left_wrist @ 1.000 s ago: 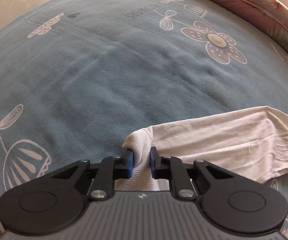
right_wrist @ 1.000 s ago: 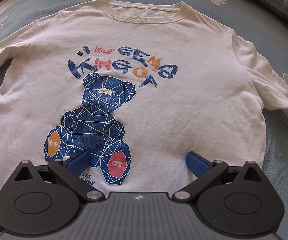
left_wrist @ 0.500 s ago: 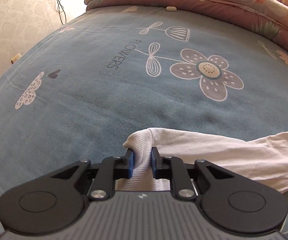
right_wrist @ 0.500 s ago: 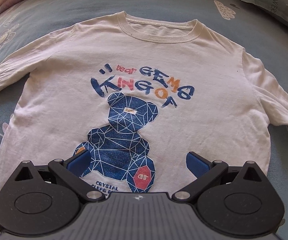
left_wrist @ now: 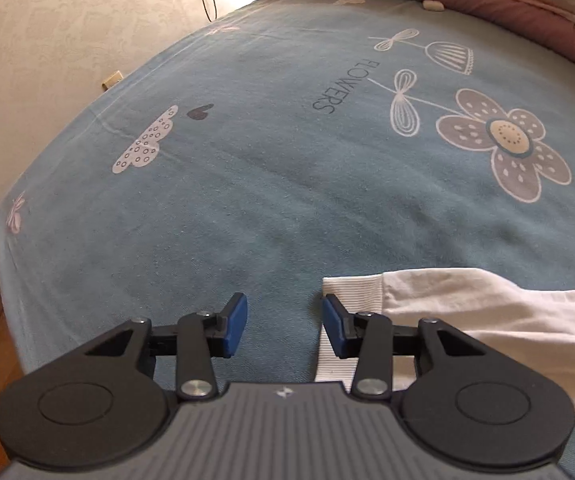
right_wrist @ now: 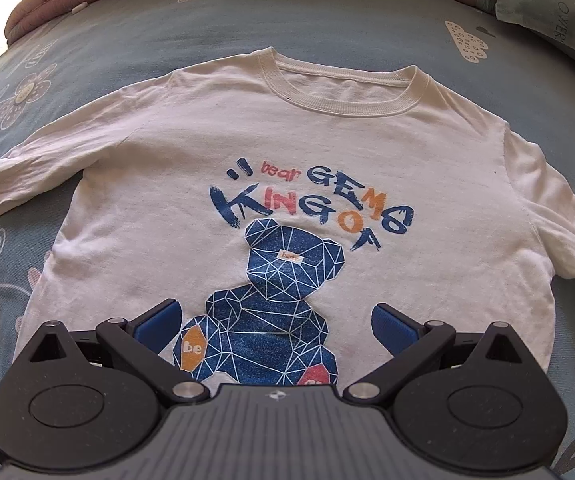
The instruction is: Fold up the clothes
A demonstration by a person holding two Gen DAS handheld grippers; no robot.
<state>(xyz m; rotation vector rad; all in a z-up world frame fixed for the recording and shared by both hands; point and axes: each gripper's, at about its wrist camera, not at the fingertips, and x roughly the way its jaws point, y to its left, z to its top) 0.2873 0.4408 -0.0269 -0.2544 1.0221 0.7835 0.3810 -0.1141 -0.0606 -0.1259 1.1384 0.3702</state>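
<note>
White long-sleeved cotton shirt spread flat on blue flower-print bed sheet.

Left gripper: jaws apart, just been opening, nothing between them; ribbed sleeve cuff lies beside the right pad. Right gripper: jaws wide apart above the hem. Shirt print reads "bear GEMS KING OF"; sheet reads "FLOWERS".

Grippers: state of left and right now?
Left gripper: open, jaws just opening, nothing between; sleeve cuff lies beside.
Right gripper: open, empty, above the shirt.
</note>
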